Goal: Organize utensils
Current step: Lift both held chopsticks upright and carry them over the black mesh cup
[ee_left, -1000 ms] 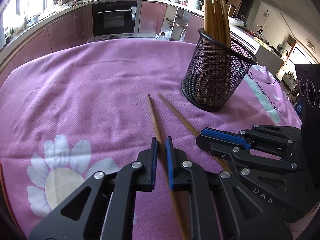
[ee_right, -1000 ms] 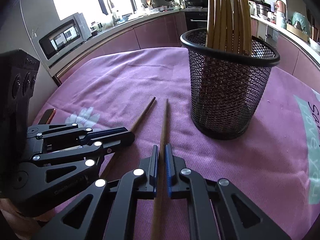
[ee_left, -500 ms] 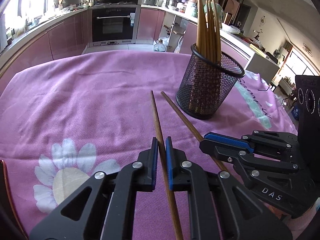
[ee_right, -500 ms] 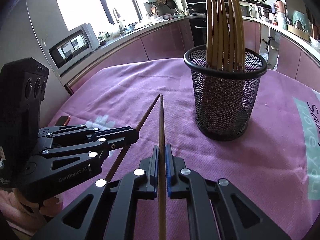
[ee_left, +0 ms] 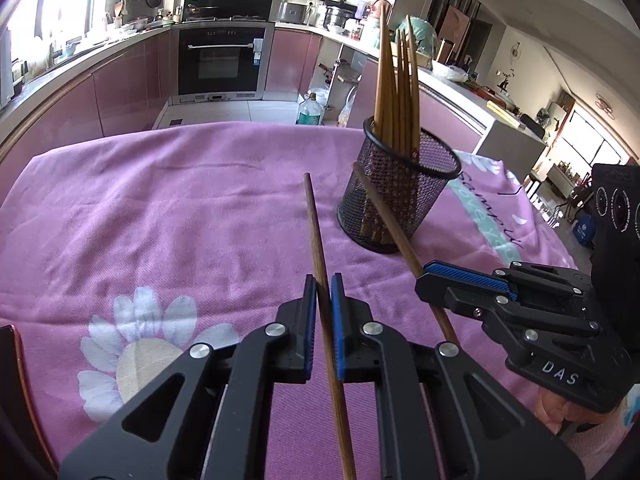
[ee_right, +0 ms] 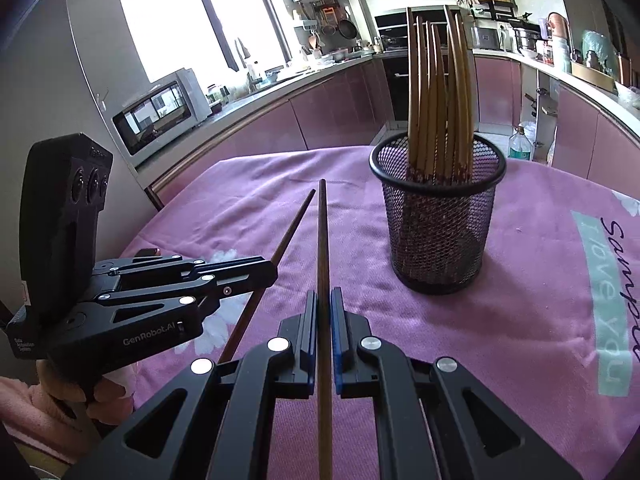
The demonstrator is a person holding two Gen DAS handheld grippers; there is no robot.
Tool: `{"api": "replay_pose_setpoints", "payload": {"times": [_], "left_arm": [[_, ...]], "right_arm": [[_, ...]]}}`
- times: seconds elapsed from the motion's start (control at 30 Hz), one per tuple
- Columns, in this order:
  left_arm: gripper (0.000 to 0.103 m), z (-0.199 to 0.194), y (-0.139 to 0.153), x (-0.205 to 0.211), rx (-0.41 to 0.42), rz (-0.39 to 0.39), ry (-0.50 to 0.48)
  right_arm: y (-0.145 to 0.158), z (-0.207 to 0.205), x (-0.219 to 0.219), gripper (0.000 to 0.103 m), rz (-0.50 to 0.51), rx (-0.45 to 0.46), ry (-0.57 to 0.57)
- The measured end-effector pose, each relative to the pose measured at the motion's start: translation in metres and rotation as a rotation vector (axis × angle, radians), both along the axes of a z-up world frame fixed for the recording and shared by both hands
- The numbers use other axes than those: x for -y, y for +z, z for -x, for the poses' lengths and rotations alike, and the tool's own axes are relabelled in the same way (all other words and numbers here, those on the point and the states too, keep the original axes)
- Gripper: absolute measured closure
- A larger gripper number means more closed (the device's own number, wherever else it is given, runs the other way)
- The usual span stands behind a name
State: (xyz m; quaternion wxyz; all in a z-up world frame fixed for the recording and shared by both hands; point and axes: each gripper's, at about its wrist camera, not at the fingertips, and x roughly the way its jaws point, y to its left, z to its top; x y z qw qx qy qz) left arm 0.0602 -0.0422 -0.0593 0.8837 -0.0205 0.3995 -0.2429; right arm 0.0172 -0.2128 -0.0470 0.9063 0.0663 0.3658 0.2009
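Observation:
My left gripper (ee_left: 323,280) is shut on a brown wooden chopstick (ee_left: 315,224), which points forward and up off the cloth. My right gripper (ee_right: 323,296) is shut on a second chopstick (ee_right: 322,236), also lifted and pointing ahead. Each gripper shows in the other's view: the right gripper (ee_left: 424,276) at the lower right with its chopstick (ee_left: 384,216), the left gripper (ee_right: 268,270) at the lower left with its chopstick (ee_right: 290,226). A black mesh cup (ee_left: 396,196) (ee_right: 438,216) holding several bamboo chopsticks (ee_right: 436,92) stands upright ahead, to the right of both held sticks.
A pink cloth with a white flower print (ee_left: 136,344) and a green lettered band (ee_right: 604,300) covers the table. A dark flat object (ee_left: 10,364) lies at the left edge. Kitchen cabinets, an oven (ee_left: 222,60) and a microwave (ee_right: 160,114) lie beyond the table.
Both grippers have risen and pulled back with their chopsticks, lifting the tips off the cloth. The mesh cup now looks farther away and smaller.

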Motion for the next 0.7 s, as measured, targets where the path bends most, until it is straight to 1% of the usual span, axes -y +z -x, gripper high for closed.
{"api": "replay_pose_setpoints", "payload": {"times": [0.1, 0.33, 0.7], "left_arm": [[0.095, 0.001, 0.005, 0.0, 0.01, 0.009, -0.002], [0.095, 0.004, 0.016, -0.003, 0.024, 0.038, -0.014], [0.096, 0.007, 0.034, -0.001, 0.058, 0.068, -0.032]], "right_arm": [[0.007, 0.004, 0.009, 0.098, -0.007, 0.033, -0.026], [0.019, 0.005, 0.024, 0.098, -0.023, 0.069, -0.069], [0.032, 0.008, 0.033, 0.098, -0.043, 0.121, -0.081]]}}
